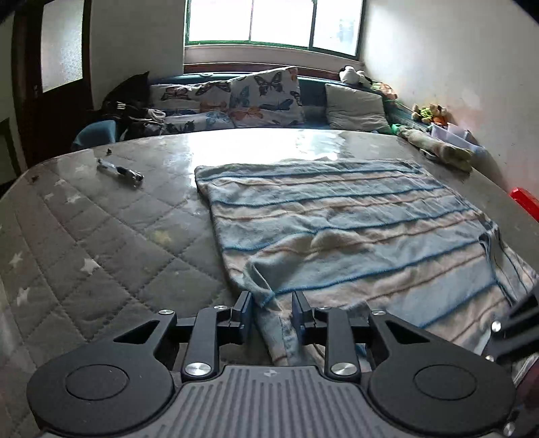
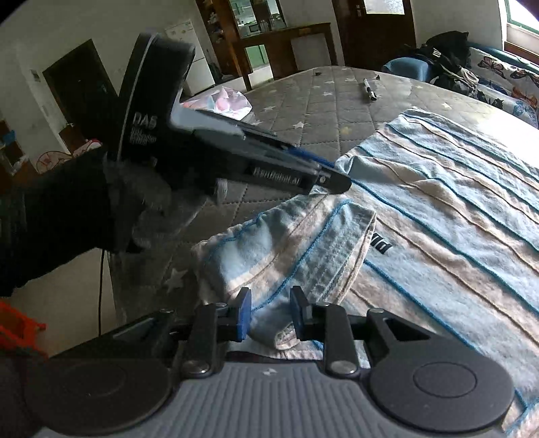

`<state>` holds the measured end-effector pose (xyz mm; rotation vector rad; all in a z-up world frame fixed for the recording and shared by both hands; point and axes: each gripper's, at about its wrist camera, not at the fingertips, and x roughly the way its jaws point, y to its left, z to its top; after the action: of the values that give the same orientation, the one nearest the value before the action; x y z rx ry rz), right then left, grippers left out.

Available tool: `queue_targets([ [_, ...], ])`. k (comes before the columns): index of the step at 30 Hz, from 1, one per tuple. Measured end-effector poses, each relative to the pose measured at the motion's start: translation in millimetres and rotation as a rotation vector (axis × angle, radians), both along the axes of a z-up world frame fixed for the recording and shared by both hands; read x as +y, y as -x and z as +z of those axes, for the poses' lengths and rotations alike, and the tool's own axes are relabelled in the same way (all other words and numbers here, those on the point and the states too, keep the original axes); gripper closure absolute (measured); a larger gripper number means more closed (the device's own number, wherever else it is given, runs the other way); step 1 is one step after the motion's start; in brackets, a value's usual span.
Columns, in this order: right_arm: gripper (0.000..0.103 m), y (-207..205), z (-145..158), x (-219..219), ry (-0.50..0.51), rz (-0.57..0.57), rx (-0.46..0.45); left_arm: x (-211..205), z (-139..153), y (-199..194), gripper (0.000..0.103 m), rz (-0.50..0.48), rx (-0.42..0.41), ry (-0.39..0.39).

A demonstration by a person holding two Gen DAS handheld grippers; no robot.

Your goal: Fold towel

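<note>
Room: daylight from a wide window (image 1: 274, 22) is thrown across a quilted grey mattress (image 1: 101, 236) with white stars; butterfly cushions (image 1: 266, 96) are lined up behind it.

Towel: a blue-and-cream striped towel (image 1: 353, 229) is spread on the right part of the mattress, mostly flat, with its near edge bunched and turned over.

Left gripper: the left gripper (image 1: 272, 311) is set low at the near left corner, and a rumpled strip of towel hem is seen between the narrowly parted fingers (image 1: 244, 311). Whether the pads press on the cloth cannot be told.

Right gripper: the right gripper (image 2: 270, 311) is set over the folded-back lump at the near edge. Its fingers (image 2: 243, 313) stand narrowly apart with cloth between them, and a gap is seen beside each pad, so no firm grip is judged.

Step in hand: both near corners are judged to be being secured for a fold away from the person.

Doing it well: one hem layer only should be pinched at each corner, the edge pulled taut between the two grippers, the bunch smoothed out, and both corners carried together so that edges meet squarely.

Direction: the stripes are seen running across the left wrist view, left to right.

Long axis: hard to judge through the fisheye; the near-to-far run is judged slightly the longer.

Other things: a small metal tool (image 1: 119, 172) is left well apart on the mattress.
</note>
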<state>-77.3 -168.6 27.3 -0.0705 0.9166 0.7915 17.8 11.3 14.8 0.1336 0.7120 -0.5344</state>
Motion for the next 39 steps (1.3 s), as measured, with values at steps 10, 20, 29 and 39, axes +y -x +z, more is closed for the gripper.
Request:
queue_targets([
  [10, 0.076, 2, 0, -2, -0.023, -0.015, 0.001, -20, -2, -35, 0.077, 0.051, -0.031, -0.08],
  [20, 0.066, 21, 20, -50, -0.029, -0.153, -0.048, 5, 20, 40, 0.072, -0.075, -0.061, -0.056],
  [29, 0.065, 63, 26, -133, 0.018, -0.432, -0.053, -2, 10, 119, 0.072, -0.258, -0.034, -0.073],
  [39, 0.065, 98, 10, -174, -0.003, -0.578, -0.028, -1, 10, 136, 0.064, -0.306, -0.033, -0.119],
])
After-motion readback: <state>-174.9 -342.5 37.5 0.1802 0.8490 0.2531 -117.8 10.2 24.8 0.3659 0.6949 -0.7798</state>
